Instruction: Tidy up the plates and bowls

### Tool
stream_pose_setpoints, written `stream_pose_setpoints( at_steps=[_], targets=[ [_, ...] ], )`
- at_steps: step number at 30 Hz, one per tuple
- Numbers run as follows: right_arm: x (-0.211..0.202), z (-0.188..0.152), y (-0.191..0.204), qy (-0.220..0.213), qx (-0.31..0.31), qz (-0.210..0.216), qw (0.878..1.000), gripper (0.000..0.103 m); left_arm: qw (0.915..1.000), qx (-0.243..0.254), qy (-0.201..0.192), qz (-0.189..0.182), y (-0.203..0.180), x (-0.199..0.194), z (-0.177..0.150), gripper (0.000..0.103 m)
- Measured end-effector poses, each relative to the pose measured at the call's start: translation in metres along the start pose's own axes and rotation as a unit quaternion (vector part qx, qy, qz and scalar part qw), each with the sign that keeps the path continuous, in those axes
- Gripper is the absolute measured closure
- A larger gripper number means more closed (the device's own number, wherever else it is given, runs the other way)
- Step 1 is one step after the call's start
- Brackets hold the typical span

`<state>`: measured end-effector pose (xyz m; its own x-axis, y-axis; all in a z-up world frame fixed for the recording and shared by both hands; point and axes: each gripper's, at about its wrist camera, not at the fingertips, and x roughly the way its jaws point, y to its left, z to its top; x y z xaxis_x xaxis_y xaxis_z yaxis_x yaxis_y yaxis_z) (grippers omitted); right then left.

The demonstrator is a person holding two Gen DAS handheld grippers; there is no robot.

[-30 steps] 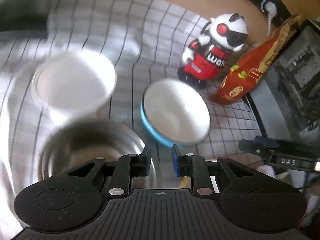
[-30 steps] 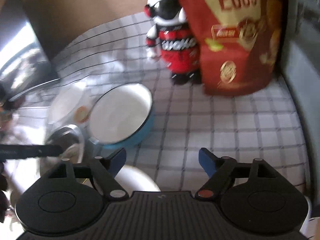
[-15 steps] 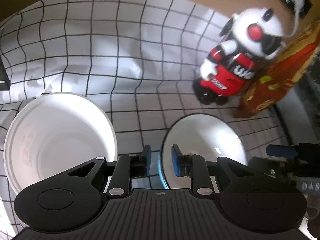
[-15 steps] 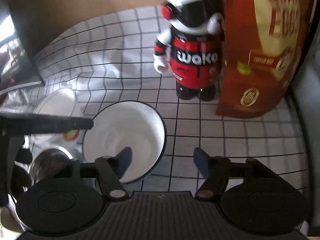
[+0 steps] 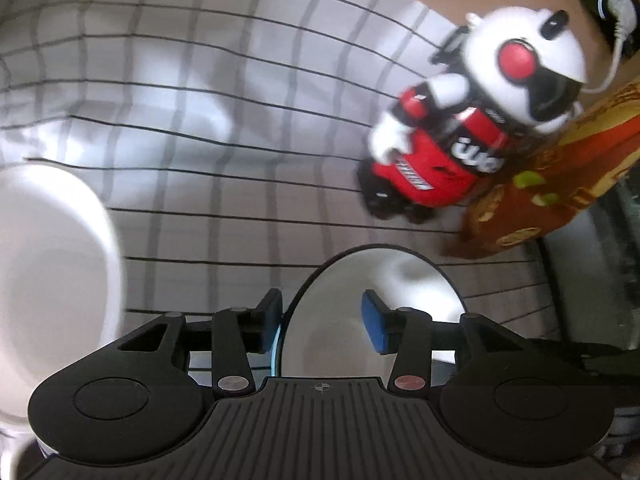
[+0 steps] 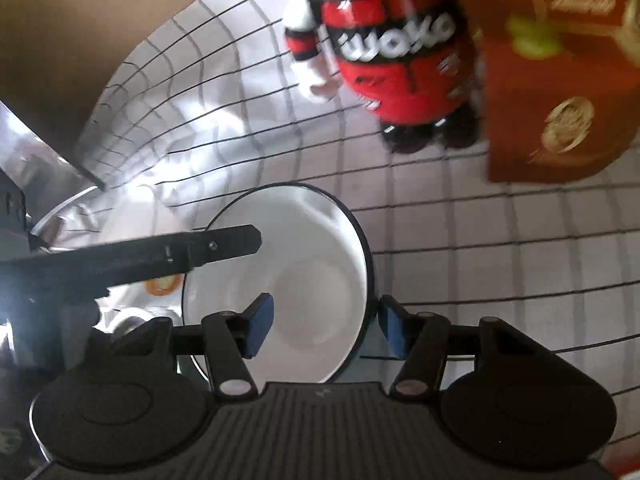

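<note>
The blue-sided bowl (image 5: 408, 300) with a white inside and dark rim is set on the checked cloth (image 5: 200, 120), just in front of the red-and-white toy robot (image 5: 476, 120). It is straddled on two sides. The left gripper (image 5: 322, 322) is held over the bowl's left rim: one blue pad lies outside the wall, the other over the white inside, and neither is seen pressing on it. Its jaws have just been opening, and they stand released with the rim between them. The right gripper (image 6: 322, 328) is held over the bowl's (image 6: 304, 264) right rim, one pad inside and one outside the wall. Its jaws have just been closing, yet a gap is seen at each pad, so nothing is clenched. A white bowl (image 5: 48, 288) is seen to the left of the blue-sided bowl, apart from it. A red snack bag (image 6: 560, 92) is stood just beside the toy robot (image 6: 384, 40), behind the blue-sided bowl.
</note>
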<state>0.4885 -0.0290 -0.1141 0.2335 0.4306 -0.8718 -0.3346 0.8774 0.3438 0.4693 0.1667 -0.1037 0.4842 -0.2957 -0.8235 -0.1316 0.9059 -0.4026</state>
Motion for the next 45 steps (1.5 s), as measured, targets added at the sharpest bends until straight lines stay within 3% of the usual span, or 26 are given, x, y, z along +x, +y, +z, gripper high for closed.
stream_pose_setpoints(
  at_steps=[3,7,10,12,18,23,31,35,37,41,45],
  targets=[
    [-0.007,0.001,-0.019,-0.004,0.017,-0.012,1.0,0.044,0.9996,0.001,0.018,-0.023,-0.006,0.01,-0.001,0.06],
    [0.001,0.002,-0.033,0.008,0.026,-0.017,0.999,0.043,0.9992,0.015,0.034,-0.012,-0.01,0.016,-0.004,0.065],
    [0.014,0.005,-0.044,0.019,0.045,-0.013,0.999,0.032,0.9989,0.014,0.044,-0.004,-0.006,0.023,-0.005,0.065],
    [0.02,0.004,-0.048,0.026,0.055,-0.006,0.998,0.031,0.9987,0.005,0.05,-0.001,0.0,0.028,-0.005,0.065],
    [0.028,0.002,-0.058,0.046,0.069,0.014,0.996,0.017,0.9967,-0.041,0.066,-0.024,0.023,0.036,0.0,0.063],
    [0.032,0.002,-0.061,0.049,0.07,0.053,0.995,0.0,0.9961,-0.039,0.07,-0.035,0.026,0.035,0.0,0.065],
    [0.036,0.003,-0.055,0.045,0.084,0.032,0.995,0.0,0.9952,-0.047,0.073,-0.044,0.03,0.036,-0.003,0.066],
    [0.039,0.007,-0.05,0.072,0.034,0.031,0.996,0.0,0.9945,-0.045,0.081,-0.05,0.028,0.038,-0.007,0.07],
    [0.035,0.005,-0.053,0.068,0.042,0.034,0.996,0.005,0.9937,-0.042,0.088,-0.054,0.025,0.041,-0.01,0.077],
    [0.027,-0.001,-0.055,0.067,0.044,0.034,0.996,0.051,0.9901,-0.059,0.111,-0.062,0.024,0.049,-0.014,0.08],
    [0.019,-0.004,-0.05,0.057,0.03,0.032,0.997,0.061,0.9899,-0.063,0.113,-0.057,0.025,0.046,-0.016,0.081]
  ],
)
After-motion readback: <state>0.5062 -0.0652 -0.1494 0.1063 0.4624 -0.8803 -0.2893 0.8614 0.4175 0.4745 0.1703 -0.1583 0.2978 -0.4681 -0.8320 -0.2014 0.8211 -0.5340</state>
